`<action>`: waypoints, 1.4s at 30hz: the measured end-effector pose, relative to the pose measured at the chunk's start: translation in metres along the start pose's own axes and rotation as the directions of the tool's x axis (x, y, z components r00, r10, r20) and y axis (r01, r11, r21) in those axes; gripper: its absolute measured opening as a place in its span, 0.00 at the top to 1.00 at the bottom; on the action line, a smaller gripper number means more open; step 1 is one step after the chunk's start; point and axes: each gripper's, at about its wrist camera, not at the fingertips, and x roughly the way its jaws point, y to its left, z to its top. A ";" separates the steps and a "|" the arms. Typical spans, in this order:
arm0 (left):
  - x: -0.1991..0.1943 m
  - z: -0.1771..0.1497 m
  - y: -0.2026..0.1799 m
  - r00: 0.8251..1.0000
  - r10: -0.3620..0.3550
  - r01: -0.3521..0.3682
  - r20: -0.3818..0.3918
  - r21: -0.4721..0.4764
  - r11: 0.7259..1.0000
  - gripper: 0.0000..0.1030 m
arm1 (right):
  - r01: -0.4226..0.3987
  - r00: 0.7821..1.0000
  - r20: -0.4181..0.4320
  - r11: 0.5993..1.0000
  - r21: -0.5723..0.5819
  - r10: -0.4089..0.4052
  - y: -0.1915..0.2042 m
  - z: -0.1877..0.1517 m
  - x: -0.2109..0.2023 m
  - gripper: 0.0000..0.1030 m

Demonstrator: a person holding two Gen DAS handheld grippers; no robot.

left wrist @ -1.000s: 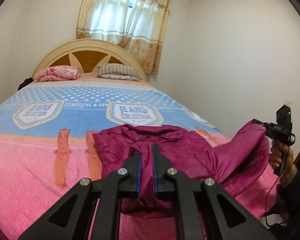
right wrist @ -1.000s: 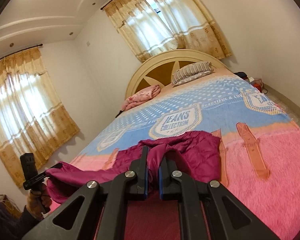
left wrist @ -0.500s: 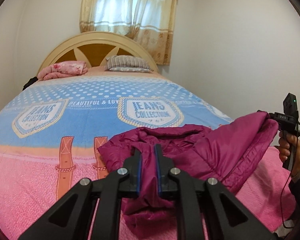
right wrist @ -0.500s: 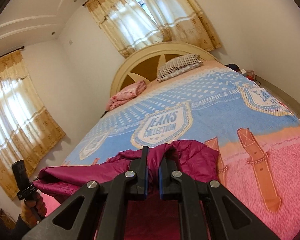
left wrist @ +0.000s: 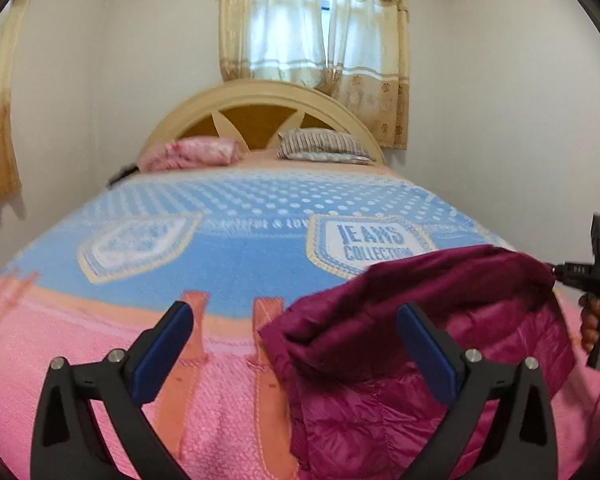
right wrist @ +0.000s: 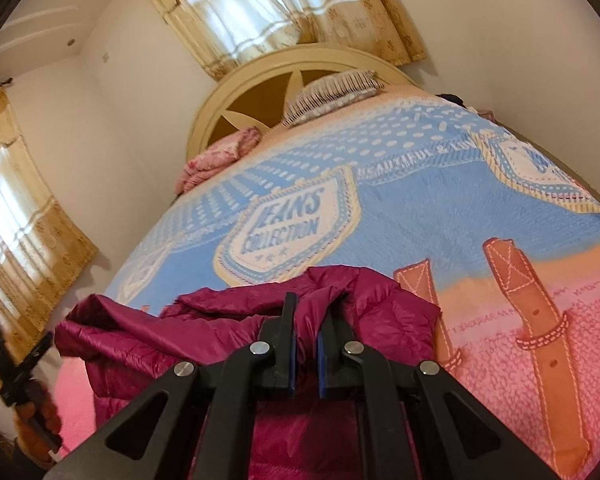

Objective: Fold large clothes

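A magenta puffer jacket lies bunched on the pink near end of the bed. My left gripper is open and empty, its blue pads spread wide just above the jacket's left part. My right gripper is shut on a fold of the jacket and holds it up. In the left wrist view the right gripper shows at the far right, pinching the jacket's raised edge. In the right wrist view the left gripper's body shows at the lower left, apart from the cloth.
The bed has a blue and pink "Jeans Collection" blanket and a cream arched headboard. A pink pillow and a striped pillow lie at the head. White walls and curtained windows surround the bed.
My left gripper has opened and let go of the jacket, which dropped onto the bed. My right gripper still holds its fold, and the jacket now lies further right in the left view.
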 end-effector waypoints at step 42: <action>0.101 -0.020 -0.122 0.989 0.095 -0.073 -0.114 0.184 0.980 0.00 | 0.227 0.959 -0.122 0.951 -0.212 -0.256 0.080 -0.062 0.120 0.39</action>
